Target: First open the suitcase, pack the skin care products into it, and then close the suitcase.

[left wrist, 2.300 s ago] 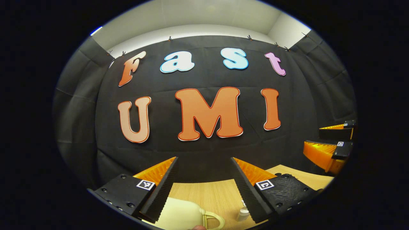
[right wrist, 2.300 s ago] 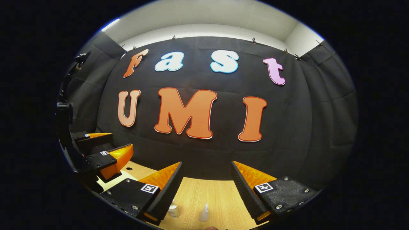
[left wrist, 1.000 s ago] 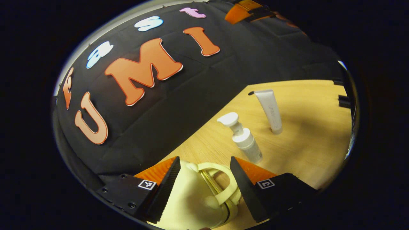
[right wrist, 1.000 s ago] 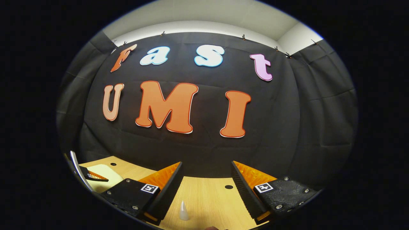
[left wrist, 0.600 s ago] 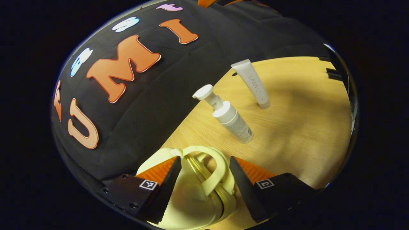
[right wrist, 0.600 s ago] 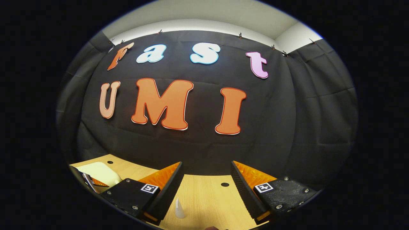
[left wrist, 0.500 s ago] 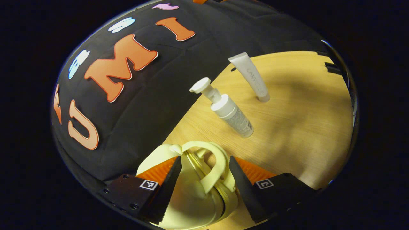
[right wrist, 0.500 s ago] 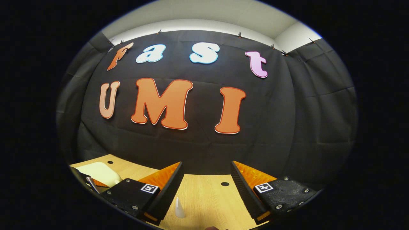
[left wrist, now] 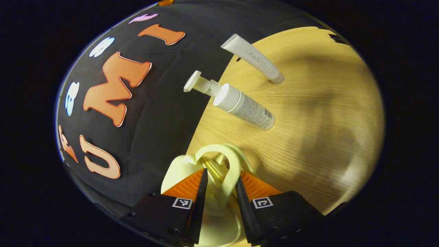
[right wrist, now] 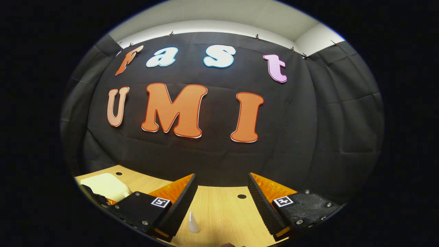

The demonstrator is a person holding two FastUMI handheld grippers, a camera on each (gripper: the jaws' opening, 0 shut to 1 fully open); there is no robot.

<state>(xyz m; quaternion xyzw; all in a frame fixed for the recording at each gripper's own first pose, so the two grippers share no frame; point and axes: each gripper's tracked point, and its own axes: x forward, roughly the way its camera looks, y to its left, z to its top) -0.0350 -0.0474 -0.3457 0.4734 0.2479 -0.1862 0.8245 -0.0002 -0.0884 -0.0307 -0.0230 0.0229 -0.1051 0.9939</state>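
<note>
My left tool pinches the looped handle of the pale-yellow plastic suitcase on the wooden counter; beyond it stand a white pump bottle and white tube. My right tool is spread.

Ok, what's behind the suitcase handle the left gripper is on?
Behind the pale yellow handle, which the left gripper is closed around, the gold seam of the closed suitcase shows. The inside is hidden.

Just a light wood table with a visible grain, and a couple of small dark round holes near its back edge. Black cloth wall behind it, pale ceiling above.
</note>
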